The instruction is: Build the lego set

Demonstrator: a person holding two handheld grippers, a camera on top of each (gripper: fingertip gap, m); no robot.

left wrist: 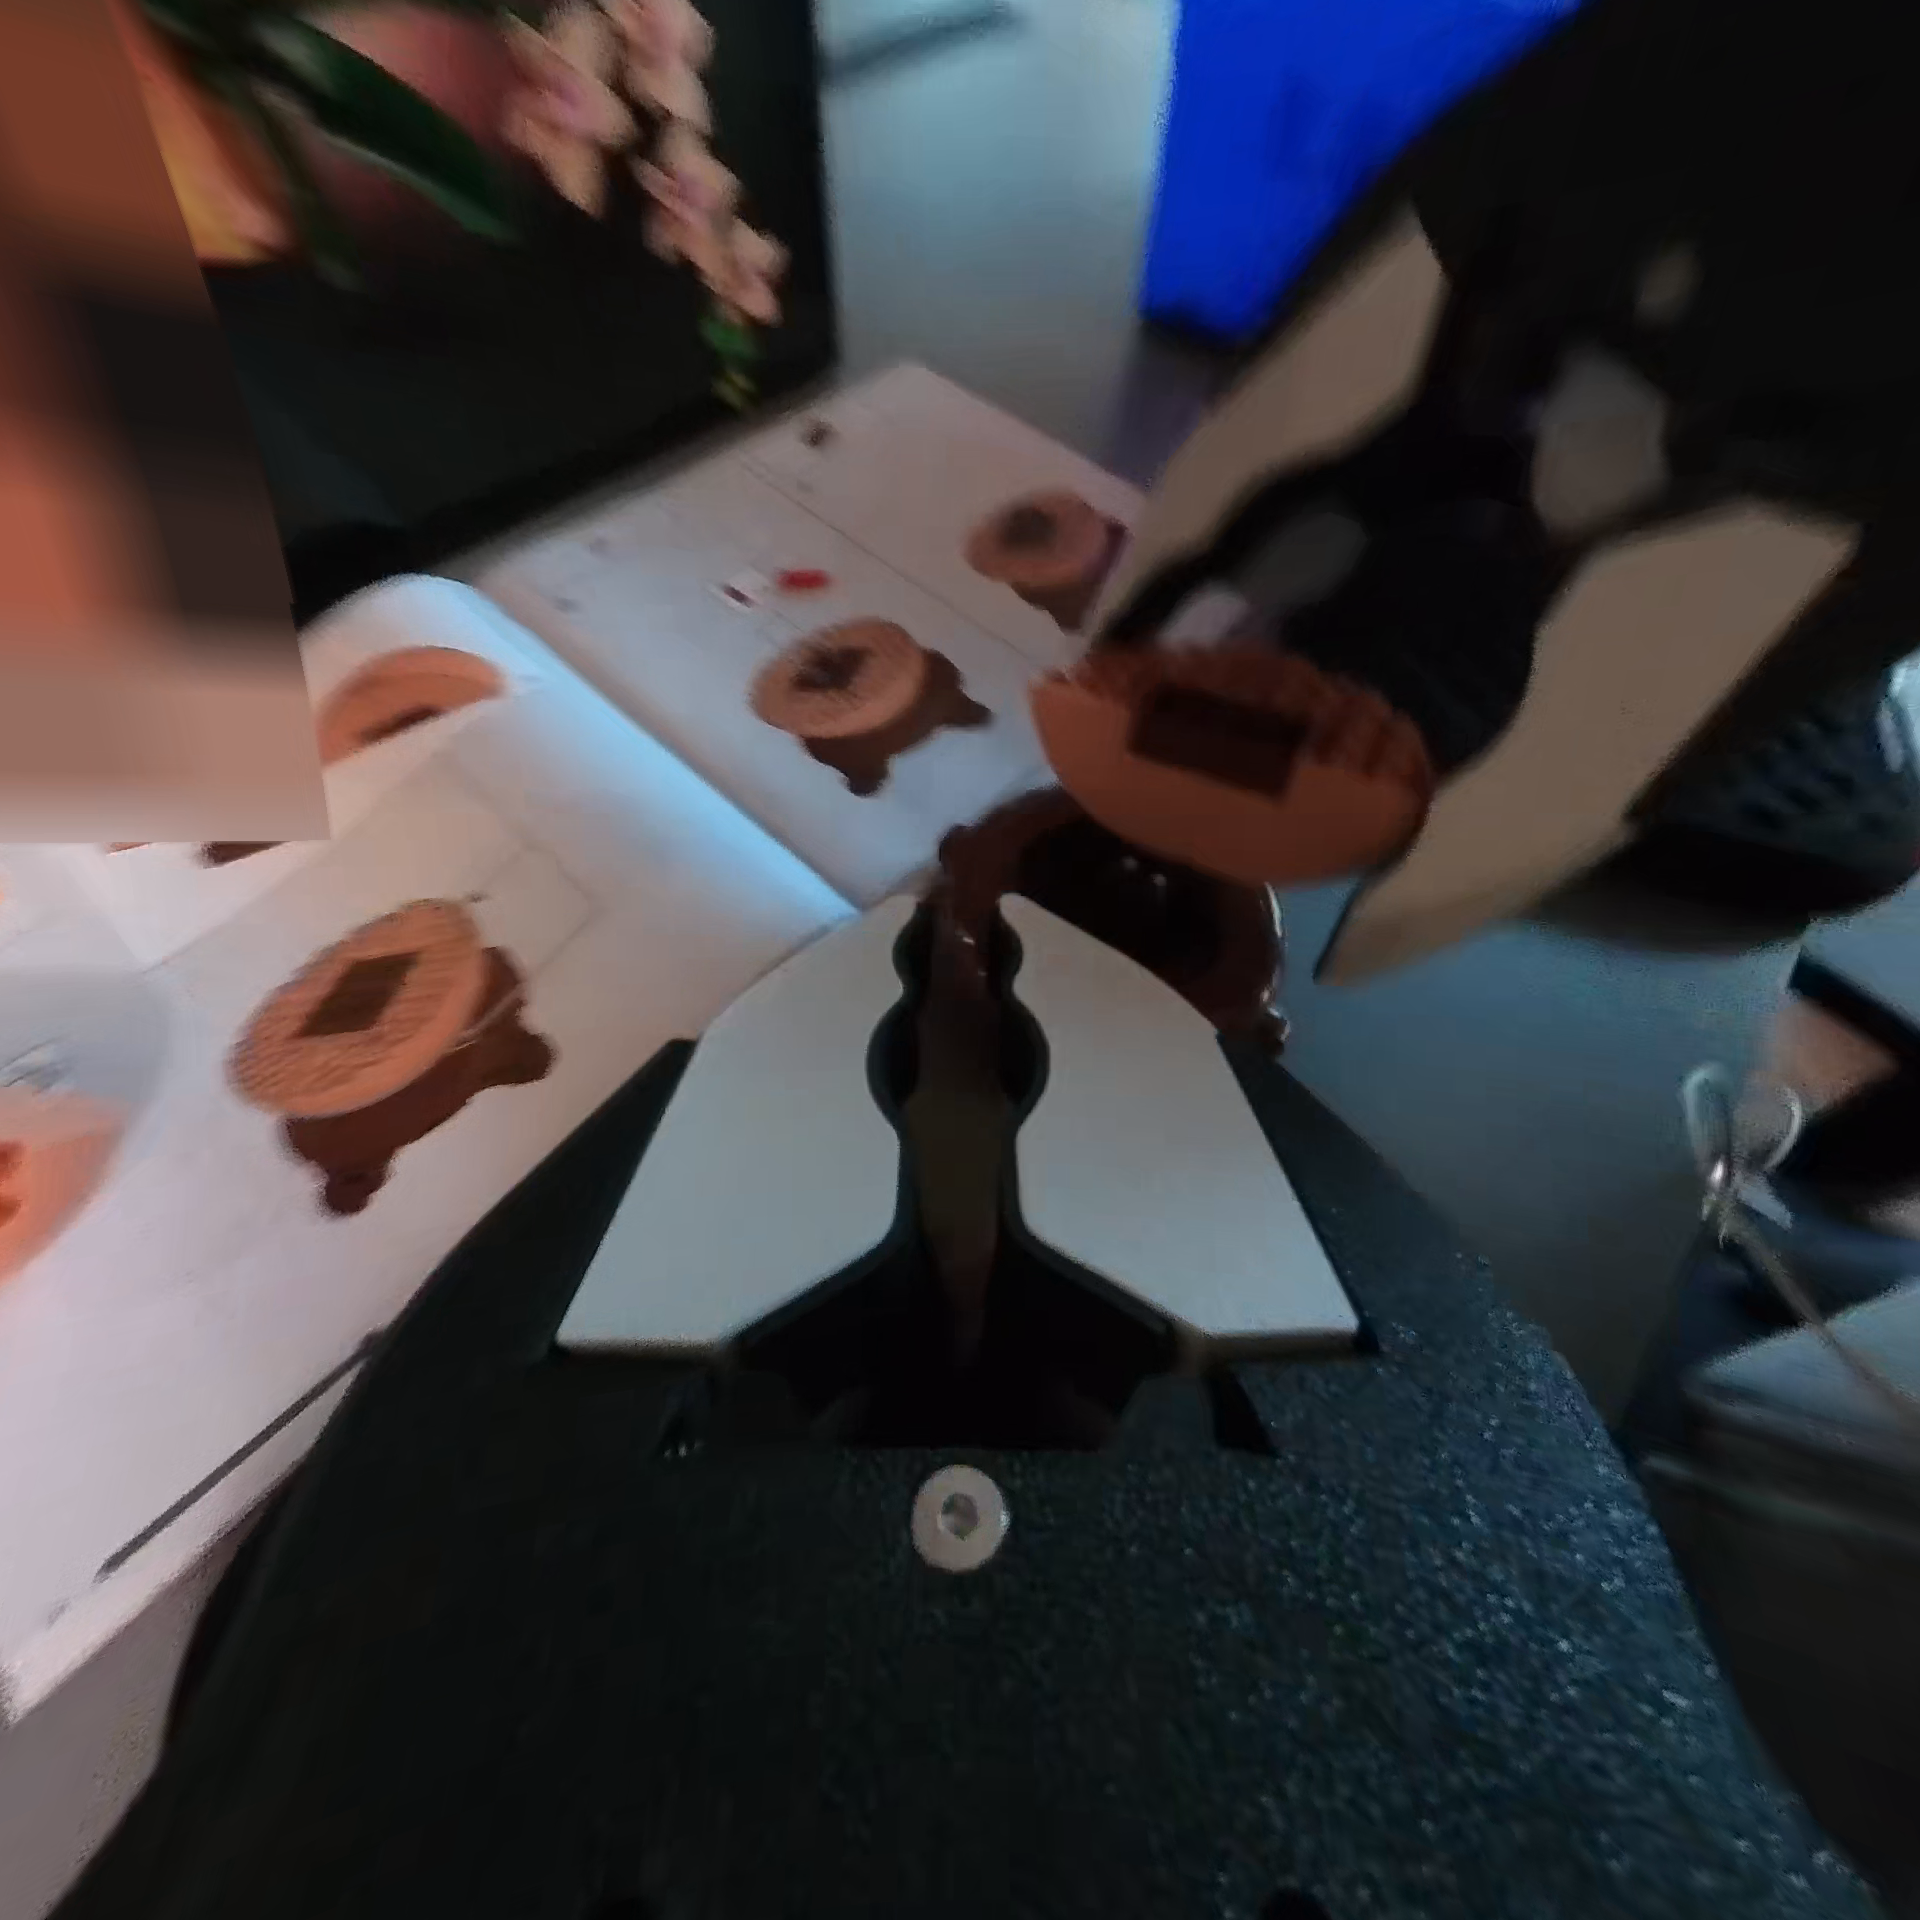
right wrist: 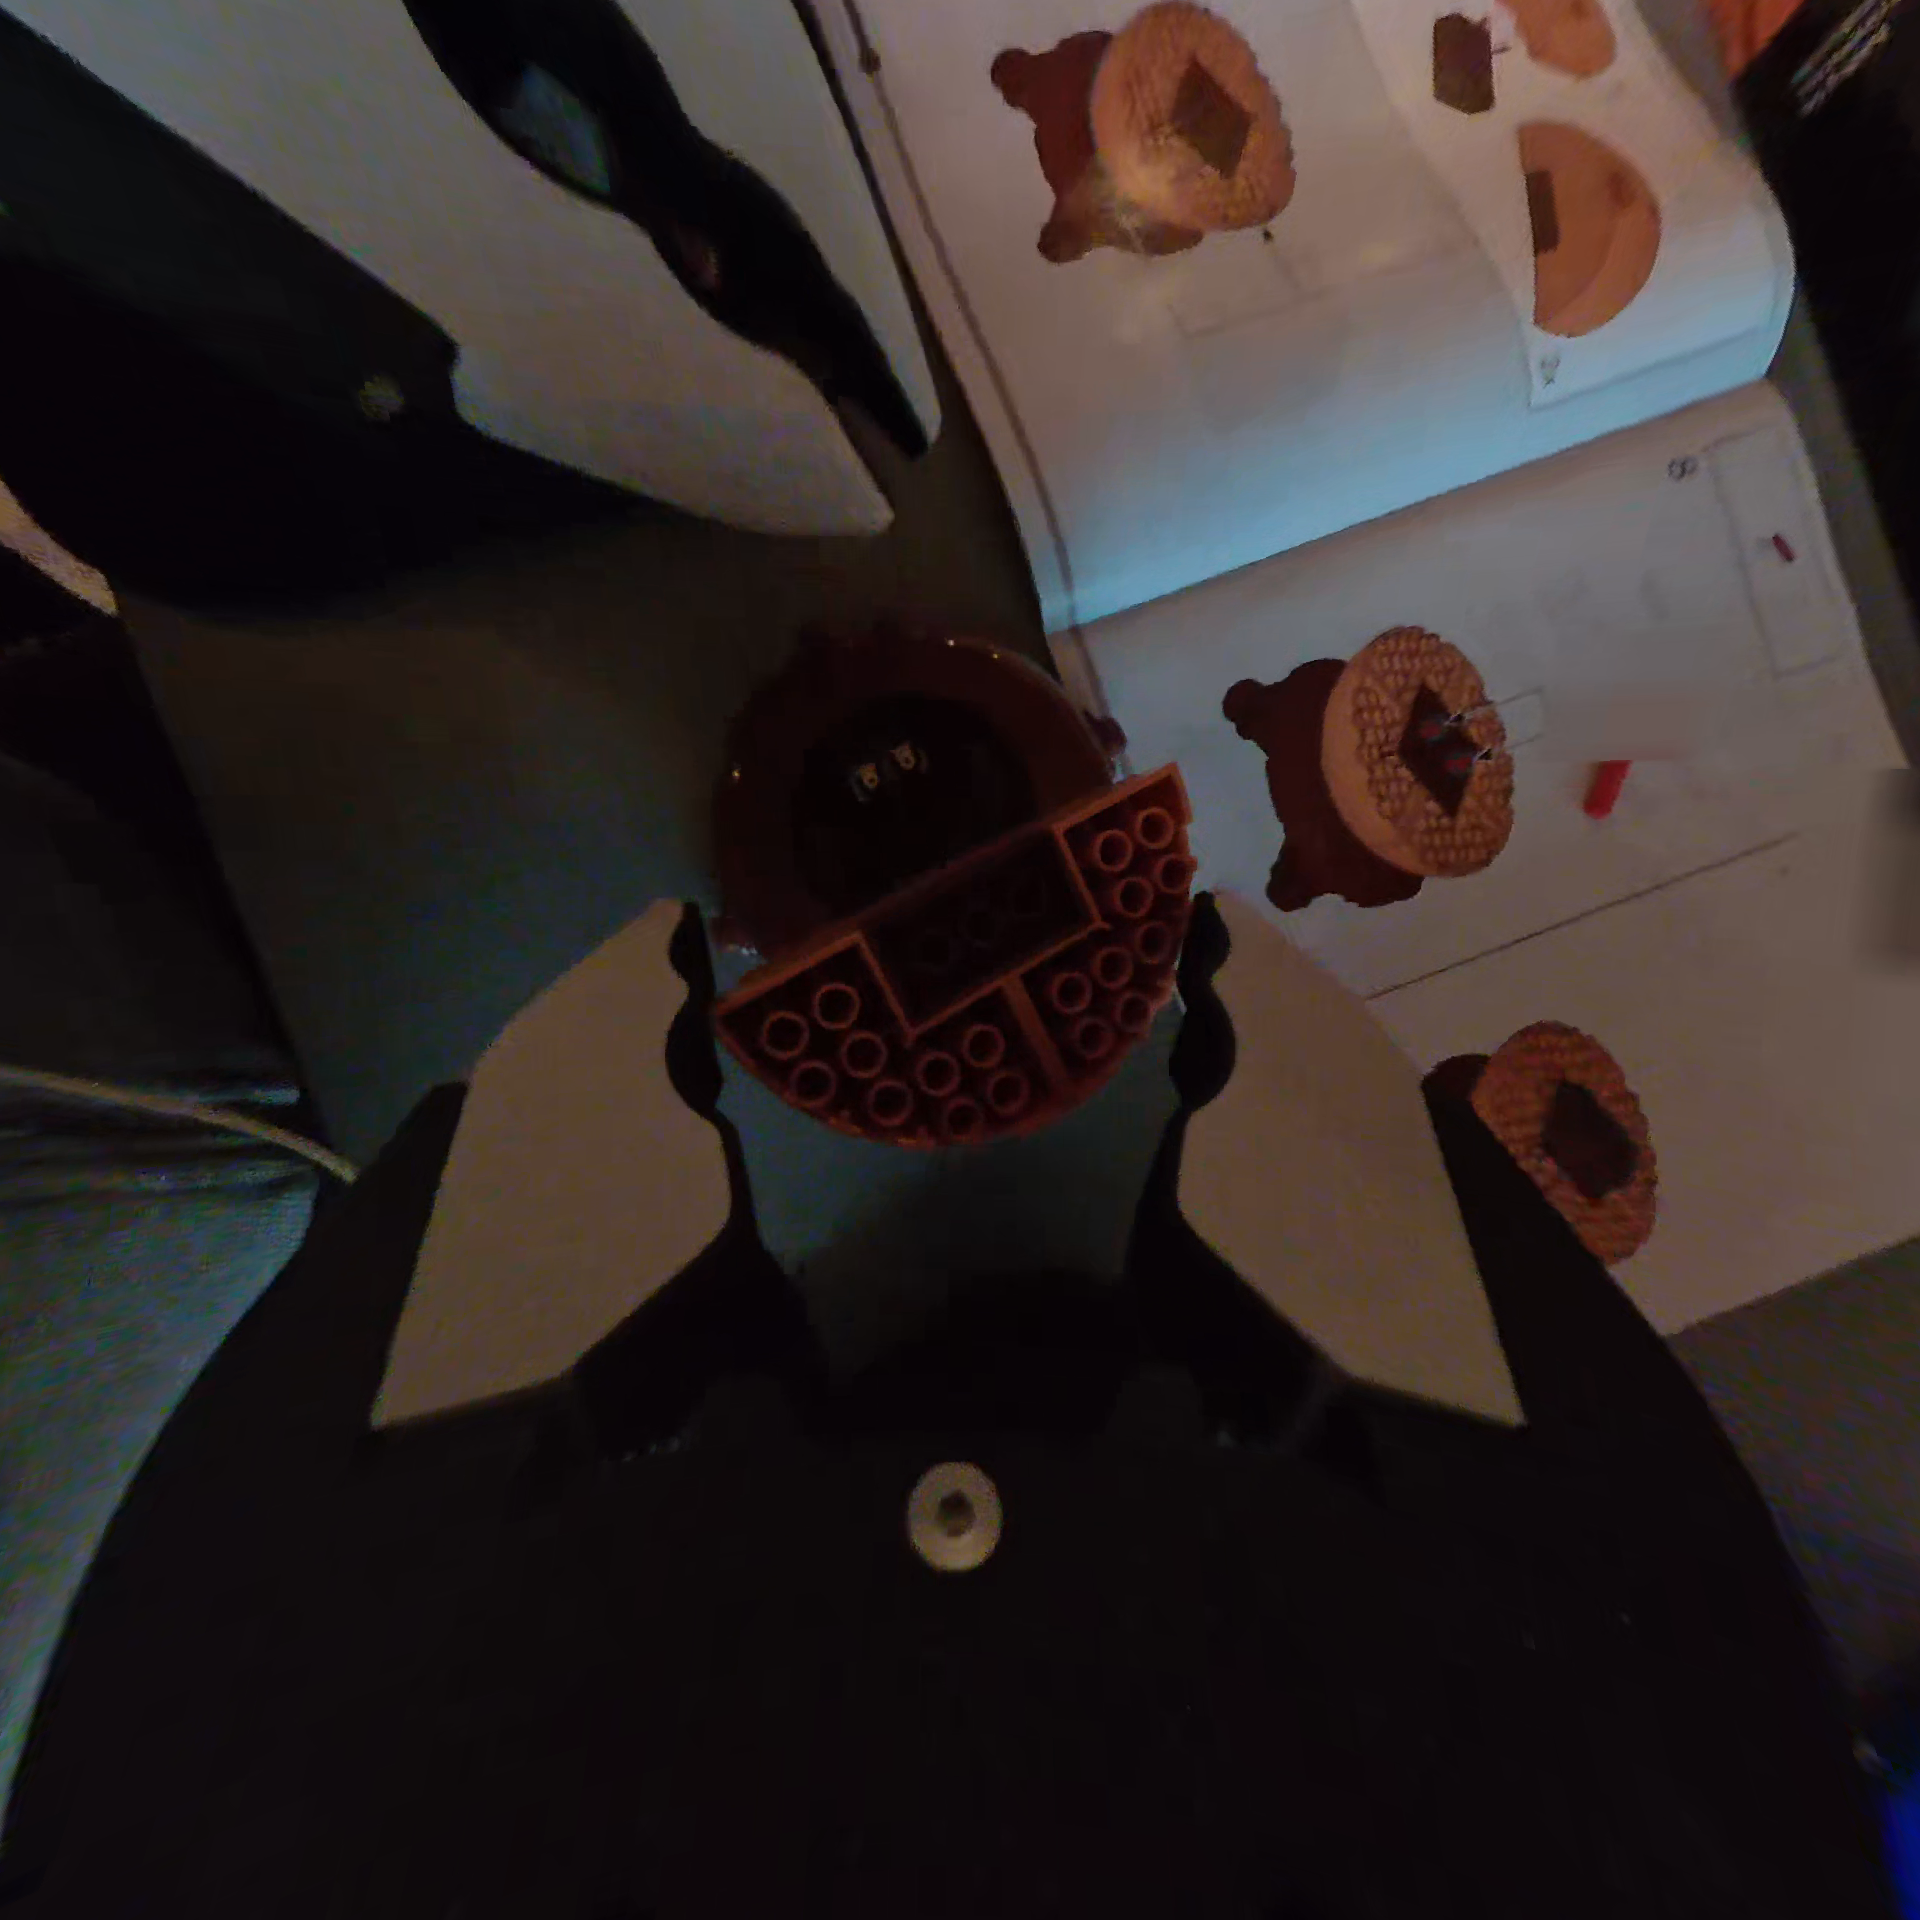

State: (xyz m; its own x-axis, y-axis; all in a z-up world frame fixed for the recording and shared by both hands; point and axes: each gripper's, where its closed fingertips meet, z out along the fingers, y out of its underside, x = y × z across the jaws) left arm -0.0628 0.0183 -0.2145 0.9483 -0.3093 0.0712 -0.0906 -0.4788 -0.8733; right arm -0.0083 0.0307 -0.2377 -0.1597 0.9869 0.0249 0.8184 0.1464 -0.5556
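Note:
My left gripper (left wrist: 961,920) is shut on a dark brown part of a round brown brick base (left wrist: 1039,842) and holds it just past my fingertips. My right gripper (right wrist: 940,914) is shut on a tan half-round brick plate (right wrist: 956,997), with one pad at each end, its underside tubes facing the camera. The plate sits right against the brown base (right wrist: 914,727). In the left wrist view the right gripper (left wrist: 1231,790) comes in from the upper right with the half-round plate (left wrist: 1226,769) above the base. The left gripper (right wrist: 909,468) shows at the upper left of the right wrist view.
An open instruction booklet (left wrist: 623,831) with pictures of a round tan and brown model lies under and beside the grippers; it also shows in the right wrist view (right wrist: 1351,416). A dark box with a flower picture (left wrist: 468,260) stands behind it. A blue object (left wrist: 1299,156) is farther back. Across from one pair of fingers to the other is roughly 6 cm. The blue object (left wrist: 1299,156) is closer to my right gripper, around 25 cm from its tips; the left tips are 30 cm off.

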